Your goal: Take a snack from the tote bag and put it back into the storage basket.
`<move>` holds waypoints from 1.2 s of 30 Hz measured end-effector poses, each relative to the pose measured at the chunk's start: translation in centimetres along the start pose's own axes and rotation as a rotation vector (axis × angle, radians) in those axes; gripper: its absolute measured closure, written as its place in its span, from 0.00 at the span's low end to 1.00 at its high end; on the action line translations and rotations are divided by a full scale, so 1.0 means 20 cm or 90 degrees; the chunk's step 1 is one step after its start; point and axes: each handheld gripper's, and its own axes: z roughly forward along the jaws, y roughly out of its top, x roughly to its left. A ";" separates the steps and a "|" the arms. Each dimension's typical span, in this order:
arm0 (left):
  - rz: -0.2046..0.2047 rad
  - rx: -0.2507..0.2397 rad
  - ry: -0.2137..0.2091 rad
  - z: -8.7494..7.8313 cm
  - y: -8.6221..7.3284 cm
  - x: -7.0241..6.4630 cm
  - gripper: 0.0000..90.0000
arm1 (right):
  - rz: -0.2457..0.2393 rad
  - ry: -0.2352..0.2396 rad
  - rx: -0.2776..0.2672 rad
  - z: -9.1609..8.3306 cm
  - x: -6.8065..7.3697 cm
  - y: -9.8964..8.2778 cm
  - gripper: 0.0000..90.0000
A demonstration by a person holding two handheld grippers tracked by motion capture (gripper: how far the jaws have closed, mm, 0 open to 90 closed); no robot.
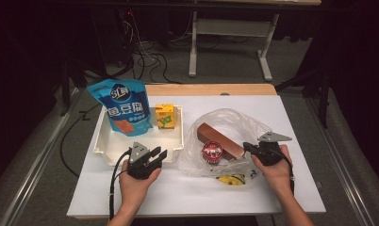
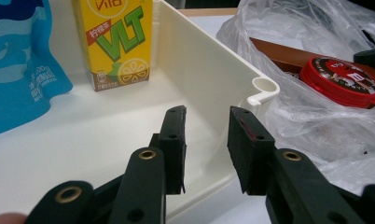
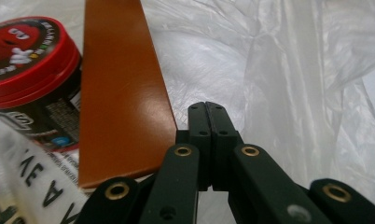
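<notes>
The clear plastic bag (image 1: 225, 125) lies on the right half of the white tabletop (image 1: 178, 193), and it veils much of what is inside; the brown box (image 1: 220, 139) runs from far left to near right within it, its near end hidden behind the right gripper (image 1: 248, 147); the red-lidded tin (image 1: 212, 151) sits touching the box's left side, its lower wall blurred by the film; a yellow packet (image 1: 231, 179) at the bag's near edge is too crumpled to read. In the right gripper view the bag's lettering is cut off at the frame edge.

The right gripper has its jaws pressed together at the bag's right edge, just beside the box's end; whether a fold of film is caught between them cannot be told. The left gripper (image 1: 158, 155) hovers at the near right corner of the white tray (image 1: 100, 143), jaws parted a little with nothing between them. Inside the tray stand a blue pouch (image 1: 121, 106) at the left and a yellow drink carton (image 1: 165, 116) at the far side.
</notes>
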 end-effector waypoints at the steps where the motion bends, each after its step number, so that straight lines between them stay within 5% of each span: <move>1: 0.000 0.000 0.000 0.00 0.00 0.00 0.75 | 0.001 0.003 -0.007 -0.02 0.00 0.00 1.00; 6: 0.001 0.000 0.001 0.00 0.00 0.00 0.75 | 0.002 -0.013 -0.076 -0.13 0.04 0.03 0.95; 9: 0.001 0.000 0.000 0.00 0.00 0.00 0.74 | -0.019 0.006 -0.098 -0.15 0.07 0.08 0.88; 12: 0.001 0.001 -0.002 0.01 -0.01 -0.01 0.74 | -0.034 0.036 -0.083 -0.12 0.10 0.11 0.75; 22: -0.003 -0.004 -0.006 0.00 0.00 0.00 0.73 | -0.049 0.060 0.022 0.03 0.13 0.08 0.36; 28: 0.000 -0.007 -0.013 0.00 0.00 -0.01 0.73 | -0.061 0.057 0.053 0.08 0.13 0.04 0.36; 36: 0.000 -0.006 -0.018 0.00 0.00 -0.01 0.72 | -0.081 0.060 0.061 0.13 0.15 0.01 0.47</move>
